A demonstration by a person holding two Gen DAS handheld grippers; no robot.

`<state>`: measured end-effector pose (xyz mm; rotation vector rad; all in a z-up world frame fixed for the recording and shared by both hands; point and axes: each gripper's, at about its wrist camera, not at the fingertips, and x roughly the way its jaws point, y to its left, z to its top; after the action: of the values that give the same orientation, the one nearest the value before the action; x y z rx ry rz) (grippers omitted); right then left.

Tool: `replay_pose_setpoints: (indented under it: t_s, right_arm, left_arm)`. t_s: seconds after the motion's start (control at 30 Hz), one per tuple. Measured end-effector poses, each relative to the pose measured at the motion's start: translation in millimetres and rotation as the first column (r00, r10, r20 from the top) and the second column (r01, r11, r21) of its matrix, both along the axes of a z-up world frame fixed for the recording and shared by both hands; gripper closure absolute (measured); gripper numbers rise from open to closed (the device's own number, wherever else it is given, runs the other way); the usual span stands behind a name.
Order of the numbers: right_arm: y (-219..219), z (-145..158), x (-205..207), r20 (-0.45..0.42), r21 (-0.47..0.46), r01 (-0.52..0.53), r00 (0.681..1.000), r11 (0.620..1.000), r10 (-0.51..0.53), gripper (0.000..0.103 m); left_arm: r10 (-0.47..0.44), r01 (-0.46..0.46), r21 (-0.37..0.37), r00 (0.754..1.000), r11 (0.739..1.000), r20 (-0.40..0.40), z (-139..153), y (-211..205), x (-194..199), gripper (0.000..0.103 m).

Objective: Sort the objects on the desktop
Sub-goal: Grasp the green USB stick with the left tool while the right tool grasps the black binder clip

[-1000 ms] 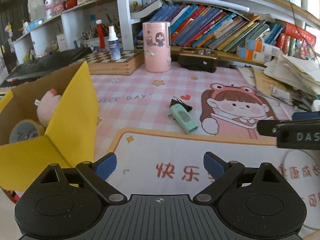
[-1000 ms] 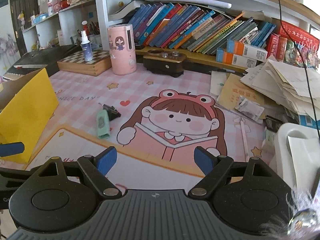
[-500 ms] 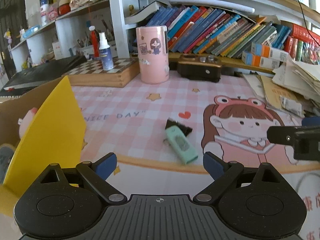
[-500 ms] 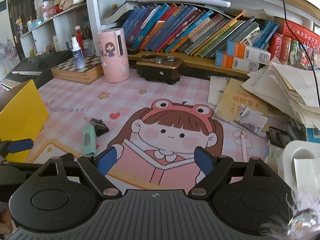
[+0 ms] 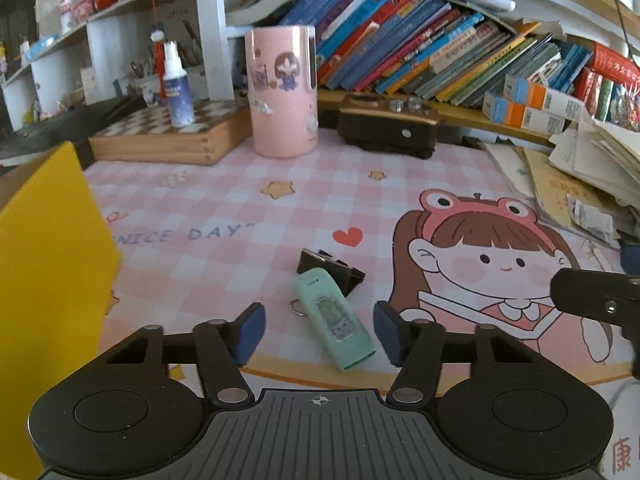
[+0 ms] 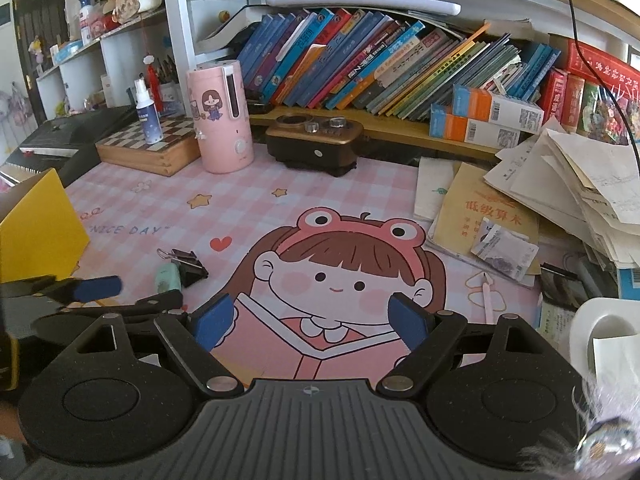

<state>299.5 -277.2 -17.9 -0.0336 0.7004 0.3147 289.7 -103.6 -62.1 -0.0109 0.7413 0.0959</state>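
A mint-green flat case (image 5: pixel 334 320) lies on the pink cartoon desk mat (image 5: pixel 224 216), its near end between my left gripper's fingers. A black binder clip (image 5: pixel 332 270) rests against its far end. My left gripper (image 5: pixel 318 334) is open, low over the mat and around the case. My right gripper (image 6: pixel 308 320) is open and empty over the cartoon girl. In the right wrist view the case (image 6: pixel 167 276) and clip (image 6: pixel 188 266) lie at the left, partly hidden by the left gripper's finger (image 6: pixel 96 287).
A yellow-lined cardboard box (image 5: pixel 48 280) stands at the left. A pink cylinder appliance (image 5: pixel 282 92), a wooden chessboard box (image 5: pixel 168 136) with a spray bottle and a brown device (image 5: pixel 386 128) stand at the back. Loose papers (image 6: pixel 560 192) pile up at the right.
My left gripper moved forward and right, away from the box, until its open fingers straddle the green case. My right gripper moved forward over the cartoon girl.
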Motion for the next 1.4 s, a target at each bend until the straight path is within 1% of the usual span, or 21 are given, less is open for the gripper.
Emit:
replay_pose_setpoints:
  t_s: [0.07, 0.17, 0.2, 0.3, 0.37, 0.5, 0.67, 0.87, 1.0, 1.2, 1.3, 1.4]
  right_arm:
    - [0.7, -0.7, 1.5, -0.001, -0.003, -0.002, 1.0, 1.0, 0.002, 0.02]
    - [1.7, -0.9, 2.3, 0.001, -0.006, -0.004, 1.0, 1.0, 0.004, 0.02]
    - [2.3, -1.1, 3.0, 0.002, -0.006, -0.005, 1.0, 1.0, 0.005, 0.02]
    - [3.8, -2.0, 4.5, -0.003, 0.0, -0.007, 1.0, 1.0, 0.007, 0.02]
    - [5.2, -2.5, 5.8, -0.006, 0.003, -0.009, 1.0, 1.0, 0.009, 0.02]
    - [9.3, -4.4, 9.3, -0.008, 0.006, -0.019, 1.0, 1.0, 0.019, 0.02]
    - [20.2, -10.9, 18.2, -0.027, 0.014, -0.06, 0.998, 0.998, 0.06, 0.02]
    - [43.5, -24.3, 32.2, -0.031, -0.009, -0.142, 0.989, 0.99, 0.142, 0.02]
    - [63.5, -31.3, 42.5, -0.009, -0.044, -0.226, 0.974, 0.973, 0.226, 0.02]
    - [96.9, -43.6, 55.8, 0.016, -0.089, -0.354, 0.934, 0.931, 0.356, 0.02]
    - [109.7, -49.6, 61.2, 0.023, -0.112, -0.389, 0.919, 0.914, 0.393, 0.022]
    - [116.9, -54.3, 66.7, 0.026, -0.112, -0.412, 0.909, 0.904, 0.417, 0.023]
  left_arm:
    - [0.009, -0.009, -0.006, 1.0, 1.0, -0.013, -4.5, 0.1, 5.8, 0.051]
    - [0.013, -0.014, -0.022, 0.999, 1.0, -0.031, -9.1, 1.3, 10.7, 0.063]
    - [0.014, -0.015, -0.024, 0.999, 1.0, -0.039, -10.5, 1.1, 11.8, 0.066]
    - [0.005, -0.005, -0.008, 0.999, 1.0, -0.033, -10.9, 0.1, 11.1, 0.077]
    - [-0.006, 0.005, -0.015, 0.999, 1.0, -0.041, -9.2, 3.2, 8.7, 0.08]
    - [0.012, -0.013, -0.044, 1.0, 0.999, -0.022, 3.5, 16.7, -6.0, 0.08]
    - [0.07, -0.07, -0.087, 0.998, 0.994, -0.002, 22.6, 38.9, -34.6, 0.08]
    - [0.13, -0.129, -0.086, 0.992, 0.988, 0.0, 38.4, 55.5, -67.3, 0.08]
    - [0.156, -0.156, -0.066, 0.988, 0.986, -0.004, 45.2, 59.4, -83.2, 0.08]
    - [0.169, -0.169, -0.036, 0.986, 0.985, -0.003, 50.2, 59.9, -95.5, 0.08]
    - [0.179, -0.179, -0.039, 0.984, 0.983, -0.001, 52.7, 60.6, -100.9, 0.08]
    - [0.188, -0.188, -0.042, 0.982, 0.981, -0.004, 53.2, 61.0, -104.5, 0.08]
